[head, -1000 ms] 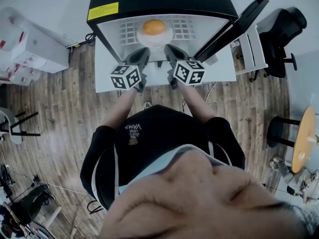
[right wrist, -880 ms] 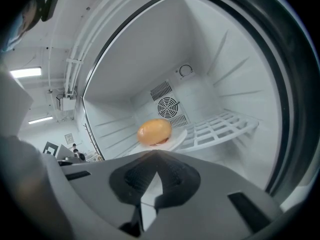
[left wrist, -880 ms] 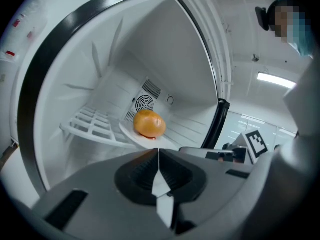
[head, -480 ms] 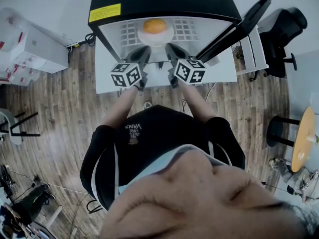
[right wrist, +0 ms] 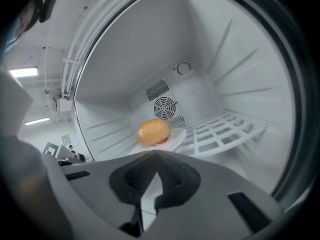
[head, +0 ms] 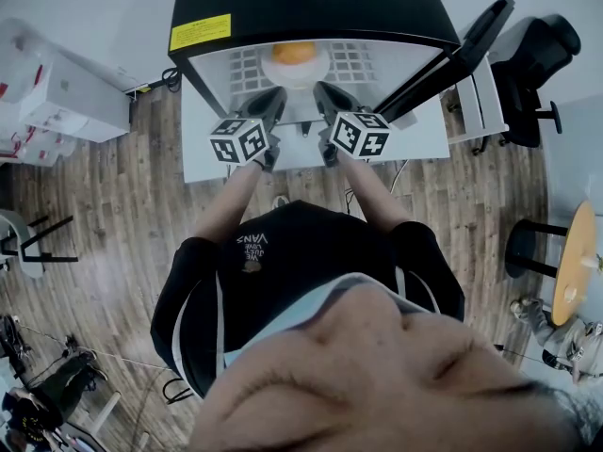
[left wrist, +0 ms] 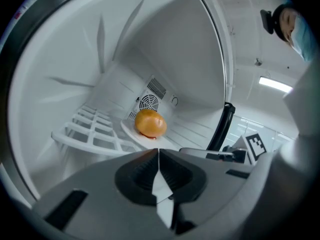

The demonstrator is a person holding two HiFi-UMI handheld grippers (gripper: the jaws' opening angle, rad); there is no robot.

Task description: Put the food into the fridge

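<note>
An orange bun point(head: 294, 53) lies on a white plate point(head: 316, 72) inside the open black fridge point(head: 301, 3). In the left gripper view the bun point(left wrist: 150, 123) and plate point(left wrist: 131, 132) rest on the white wire shelf point(left wrist: 95, 129), in front of the fan grille point(left wrist: 148, 102). My left gripper point(left wrist: 158, 150) point(head: 275, 94) is shut on the plate's near rim. My right gripper point(right wrist: 154, 153) point(head: 320, 90) is shut on the same rim beside it, with the bun point(right wrist: 153, 132) and plate point(right wrist: 177, 136) just ahead.
The fridge door point(head: 452, 50) stands open to the right. The fridge sits on a white table point(head: 415, 130). A black chair point(head: 537, 55) is at the right, white boxes point(head: 57, 83) at the left, and a round wooden table point(head: 575, 262) at the far right.
Both grippers have pushed forward, and the plate with the bun has gone deeper into the fridge, now partly hidden under its top in the head view.
</note>
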